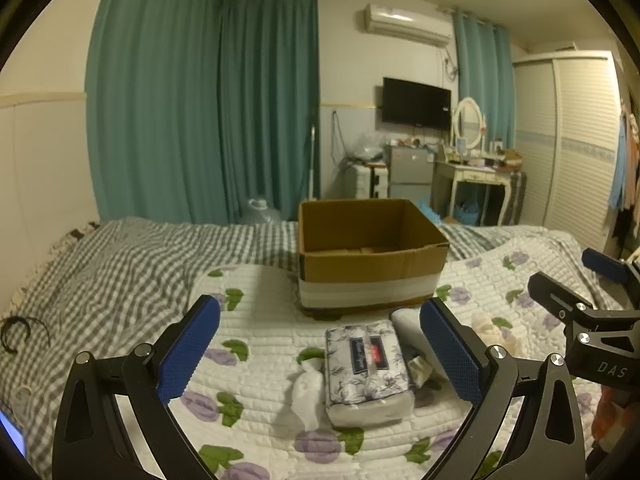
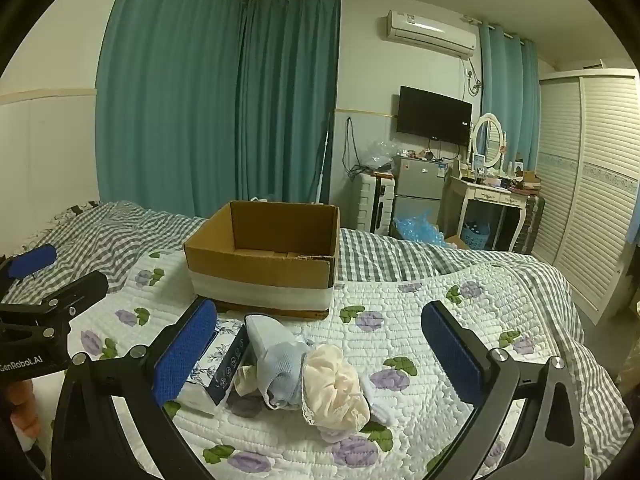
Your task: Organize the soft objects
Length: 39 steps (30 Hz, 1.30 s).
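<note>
Left hand-held gripper (image 1: 320,356) wide apart above the tissue pack (image 1: 366,372), right hand-held gripper (image 2: 320,356) wide apart (holding nothing) above blue sock (image 2: 276,360) and cream cloth (image 2: 336,384), open cardboard box (image 2: 264,252) farther on the flowered bed quilt (image 2: 420,320).

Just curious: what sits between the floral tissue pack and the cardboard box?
Only bare flowered quilt separates the floral tissue pack from the open brown cardboard box, per the left wrist view.

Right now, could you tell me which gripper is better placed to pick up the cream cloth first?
The right gripper. Its open fingers frame the cream cloth just ahead. The left gripper is also open but centred on the tissue pack; there the cream cloth lies beyond its right finger.
</note>
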Each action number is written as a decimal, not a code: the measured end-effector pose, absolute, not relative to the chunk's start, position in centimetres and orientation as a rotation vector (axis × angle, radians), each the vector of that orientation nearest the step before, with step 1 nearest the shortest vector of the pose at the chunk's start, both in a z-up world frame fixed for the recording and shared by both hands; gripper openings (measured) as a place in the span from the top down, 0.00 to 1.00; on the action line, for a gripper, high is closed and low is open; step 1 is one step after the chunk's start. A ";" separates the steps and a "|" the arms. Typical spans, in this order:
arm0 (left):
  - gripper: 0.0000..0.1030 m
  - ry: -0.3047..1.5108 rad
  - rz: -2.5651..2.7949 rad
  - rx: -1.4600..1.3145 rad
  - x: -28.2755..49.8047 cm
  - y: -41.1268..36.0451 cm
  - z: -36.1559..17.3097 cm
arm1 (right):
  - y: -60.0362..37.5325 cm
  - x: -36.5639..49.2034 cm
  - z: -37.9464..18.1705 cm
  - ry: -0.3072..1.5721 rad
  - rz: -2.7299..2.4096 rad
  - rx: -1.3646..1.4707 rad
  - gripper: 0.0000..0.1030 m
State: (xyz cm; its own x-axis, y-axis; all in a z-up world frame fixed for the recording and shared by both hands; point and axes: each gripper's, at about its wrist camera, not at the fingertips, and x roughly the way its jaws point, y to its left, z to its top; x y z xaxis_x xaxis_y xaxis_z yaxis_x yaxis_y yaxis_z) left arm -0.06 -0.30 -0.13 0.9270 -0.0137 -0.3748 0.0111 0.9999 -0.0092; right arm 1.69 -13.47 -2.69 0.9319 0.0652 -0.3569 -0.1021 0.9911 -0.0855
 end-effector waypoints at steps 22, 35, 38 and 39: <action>0.01 0.394 -0.003 -0.016 0.1 -0.2 -0.7 | -13.3 2.0 -2.8 0.371 0.093 -0.108 0.00; 0.01 0.402 -0.002 -0.025 0.0 0.0 -0.7 | -13.2 1.8 -3.1 0.375 0.102 -0.118 0.00; 0.01 0.402 -0.003 -0.025 0.0 0.0 -0.7 | -13.2 1.8 -3.0 0.374 0.102 -0.119 0.00; 0.01 0.401 -0.002 -0.025 0.0 0.0 -0.7 | -13.2 1.8 -3.1 0.372 0.103 -0.119 0.00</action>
State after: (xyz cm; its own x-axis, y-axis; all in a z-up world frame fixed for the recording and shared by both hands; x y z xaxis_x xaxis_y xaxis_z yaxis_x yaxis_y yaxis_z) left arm -0.02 0.02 -0.69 0.9205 -0.0071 -0.3907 -0.0027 0.9997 -0.0246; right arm 1.78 -13.18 -3.06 0.9263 0.0785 -0.3684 -0.1223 0.9877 -0.0971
